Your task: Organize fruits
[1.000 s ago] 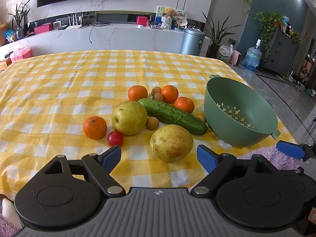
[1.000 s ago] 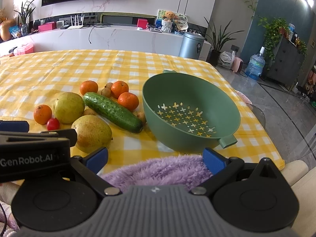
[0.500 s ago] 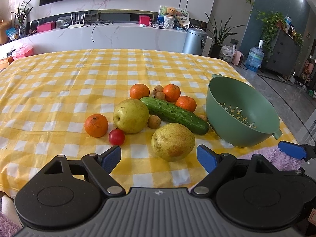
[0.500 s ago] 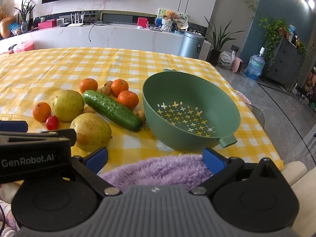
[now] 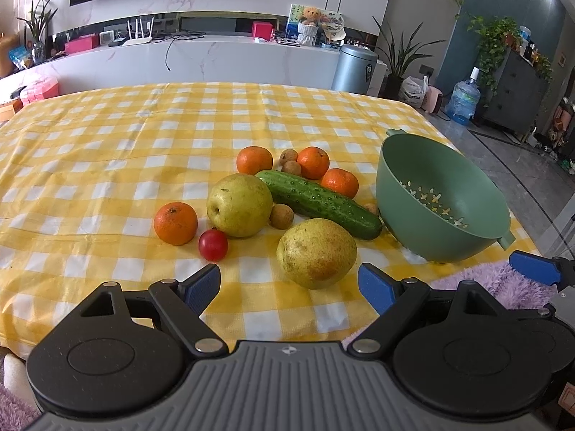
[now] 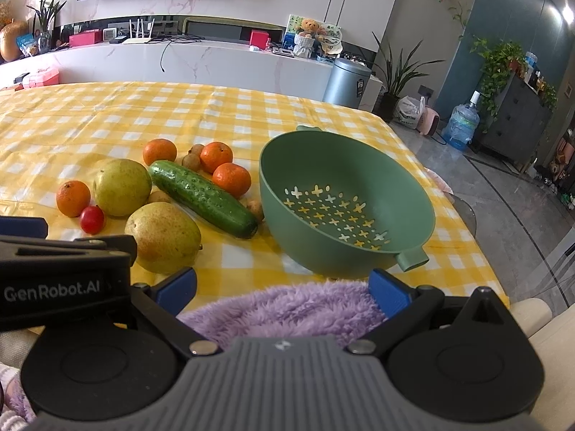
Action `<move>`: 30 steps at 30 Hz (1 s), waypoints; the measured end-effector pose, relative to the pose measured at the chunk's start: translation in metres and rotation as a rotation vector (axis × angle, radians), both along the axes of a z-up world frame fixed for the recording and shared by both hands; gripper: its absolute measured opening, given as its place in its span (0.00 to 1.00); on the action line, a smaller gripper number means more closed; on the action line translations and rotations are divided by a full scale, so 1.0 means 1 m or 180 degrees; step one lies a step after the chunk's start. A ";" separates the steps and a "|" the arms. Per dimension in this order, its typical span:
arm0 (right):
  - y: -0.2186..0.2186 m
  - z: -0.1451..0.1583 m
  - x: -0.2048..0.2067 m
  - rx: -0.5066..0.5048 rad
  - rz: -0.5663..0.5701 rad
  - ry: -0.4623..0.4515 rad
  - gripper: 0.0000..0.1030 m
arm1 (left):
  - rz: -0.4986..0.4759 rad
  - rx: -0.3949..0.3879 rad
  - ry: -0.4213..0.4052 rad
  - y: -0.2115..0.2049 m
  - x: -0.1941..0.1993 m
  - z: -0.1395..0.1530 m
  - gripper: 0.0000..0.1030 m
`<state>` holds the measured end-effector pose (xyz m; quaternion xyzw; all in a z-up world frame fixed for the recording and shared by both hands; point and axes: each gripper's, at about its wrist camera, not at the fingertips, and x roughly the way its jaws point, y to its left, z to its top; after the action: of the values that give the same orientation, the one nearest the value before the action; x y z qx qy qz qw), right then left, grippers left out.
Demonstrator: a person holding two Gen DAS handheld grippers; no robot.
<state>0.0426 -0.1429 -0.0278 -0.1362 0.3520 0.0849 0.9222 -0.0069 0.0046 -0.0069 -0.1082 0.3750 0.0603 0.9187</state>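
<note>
A green colander (image 5: 442, 194) (image 6: 345, 201) stands empty on the right of the yellow checked table. Left of it lie a cucumber (image 5: 320, 203) (image 6: 203, 197), two yellow pears (image 5: 316, 253) (image 5: 239, 204), several oranges (image 5: 175, 223), a cherry tomato (image 5: 213, 245) (image 6: 92, 219) and small brown longans (image 5: 281, 216). My left gripper (image 5: 289, 285) is open and empty, just short of the near pear (image 6: 163, 237). My right gripper (image 6: 282, 287) is open and empty, over purple fleece, short of the colander.
Purple fleece (image 6: 287, 309) lies at the table's near edge. The table's right edge (image 6: 467, 251) drops to a grey floor. A white counter (image 5: 201, 61) with clutter runs behind the table. The left gripper's body (image 6: 61, 273) shows at the left of the right wrist view.
Both grippers have edged slightly forward and up; the fruit and colander sit a little lower in view. Nothing was grasped or moved.
</note>
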 end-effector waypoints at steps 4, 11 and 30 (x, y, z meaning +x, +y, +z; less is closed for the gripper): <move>0.006 0.005 -0.006 -0.0070 0.0033 -0.0125 0.96 | -0.0049 0.0017 -0.0085 0.004 -0.005 0.005 0.98; 0.011 0.013 -0.006 -0.0029 0.0100 -0.0159 0.95 | -0.0023 0.0050 -0.0344 0.022 -0.011 0.023 0.96; 0.027 0.014 0.029 0.1020 0.0515 0.0309 0.96 | -0.0110 -0.0274 -0.0368 0.103 0.007 0.008 0.90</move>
<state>0.0712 -0.1155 -0.0138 -0.0111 0.3660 0.2203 0.9041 0.0002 0.1076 0.0013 -0.1444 0.3255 0.0218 0.9342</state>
